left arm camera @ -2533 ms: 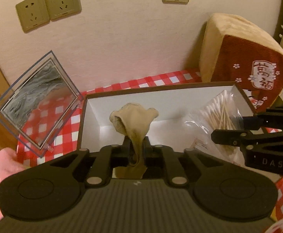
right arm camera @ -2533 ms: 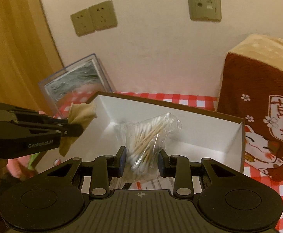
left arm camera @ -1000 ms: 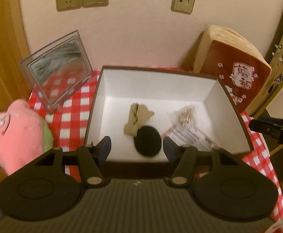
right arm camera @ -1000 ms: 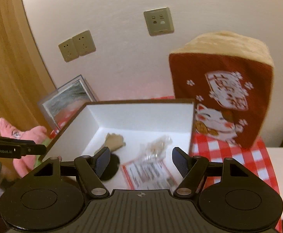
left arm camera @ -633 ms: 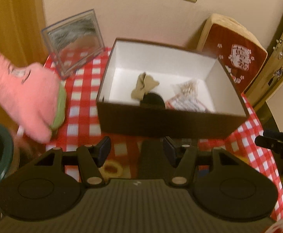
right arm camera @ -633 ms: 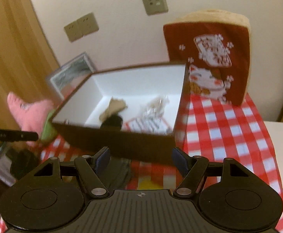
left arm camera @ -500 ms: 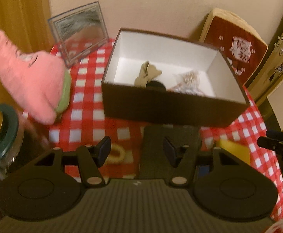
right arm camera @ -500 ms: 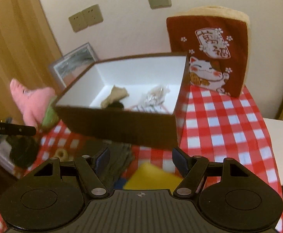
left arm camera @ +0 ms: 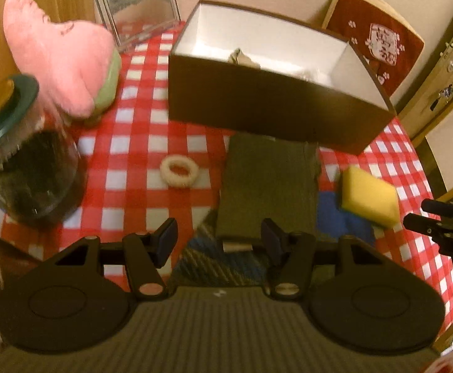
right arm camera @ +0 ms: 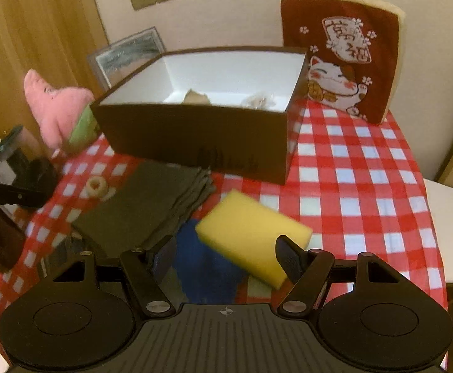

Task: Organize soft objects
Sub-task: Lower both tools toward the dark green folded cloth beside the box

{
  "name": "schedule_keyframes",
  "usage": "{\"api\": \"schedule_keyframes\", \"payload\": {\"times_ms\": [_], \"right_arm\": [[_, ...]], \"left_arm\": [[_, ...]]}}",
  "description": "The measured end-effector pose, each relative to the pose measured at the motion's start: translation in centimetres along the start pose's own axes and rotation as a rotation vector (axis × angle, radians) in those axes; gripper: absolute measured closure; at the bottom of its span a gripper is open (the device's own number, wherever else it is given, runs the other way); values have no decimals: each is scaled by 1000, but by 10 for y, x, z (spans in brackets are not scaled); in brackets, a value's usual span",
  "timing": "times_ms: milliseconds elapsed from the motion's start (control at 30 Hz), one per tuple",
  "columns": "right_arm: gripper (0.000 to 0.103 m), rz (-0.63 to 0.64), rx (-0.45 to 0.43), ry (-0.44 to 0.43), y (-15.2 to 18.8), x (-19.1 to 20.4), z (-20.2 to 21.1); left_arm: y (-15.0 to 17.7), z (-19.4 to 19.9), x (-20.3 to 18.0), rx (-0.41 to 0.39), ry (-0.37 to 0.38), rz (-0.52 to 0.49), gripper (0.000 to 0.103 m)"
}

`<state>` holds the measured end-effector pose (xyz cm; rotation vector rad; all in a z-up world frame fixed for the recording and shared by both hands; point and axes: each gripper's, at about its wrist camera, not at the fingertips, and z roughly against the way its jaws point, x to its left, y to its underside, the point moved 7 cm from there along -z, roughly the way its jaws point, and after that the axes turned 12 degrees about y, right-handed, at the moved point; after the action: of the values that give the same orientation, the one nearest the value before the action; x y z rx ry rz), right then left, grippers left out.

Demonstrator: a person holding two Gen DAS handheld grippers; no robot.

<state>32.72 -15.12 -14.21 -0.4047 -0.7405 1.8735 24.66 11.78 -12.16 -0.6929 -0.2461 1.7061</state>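
Note:
My left gripper (left arm camera: 218,237) is open and empty, low over a folded dark olive cloth (left arm camera: 267,183) in front of the brown box (left arm camera: 273,108). A cream hair ring (left arm camera: 179,171) lies to the cloth's left. My right gripper (right arm camera: 226,253) is open too, with nothing in it. It hangs just short of a yellow sponge (right arm camera: 251,233) that rests on a blue cloth (right arm camera: 208,267). Inside the box (right arm camera: 195,136) lie a beige sock (right arm camera: 195,96) and a bag of cotton swabs (right arm camera: 259,101). A pink plush (left arm camera: 61,62) stands left of the box.
A glass jar (left arm camera: 24,161) with a green lid stands at the table's left edge. A picture frame (left arm camera: 139,0) and a red cat cushion (right arm camera: 341,59) lean against the wall behind the box. A plaid cloth (left arm camera: 220,264) lies under my left gripper. The red checked tablecloth (right arm camera: 366,171) shows bare squares at the right.
Both grippers let go of the sock and the swab bag in the box. They have since drawn back and down over the table's front, where the cloths and sponge have come into view.

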Motion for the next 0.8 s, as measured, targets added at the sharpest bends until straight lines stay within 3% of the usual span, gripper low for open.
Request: {"api": "schedule_keyframes", "payload": {"times_ms": [400, 800], "right_arm": [[32, 101, 17, 0, 19, 18, -5], [32, 411, -52, -120, 17, 120, -28]], "left_arm": [[26, -15, -7, 48, 10, 6, 47], [36, -16, 15, 53, -26, 65, 47]]}}
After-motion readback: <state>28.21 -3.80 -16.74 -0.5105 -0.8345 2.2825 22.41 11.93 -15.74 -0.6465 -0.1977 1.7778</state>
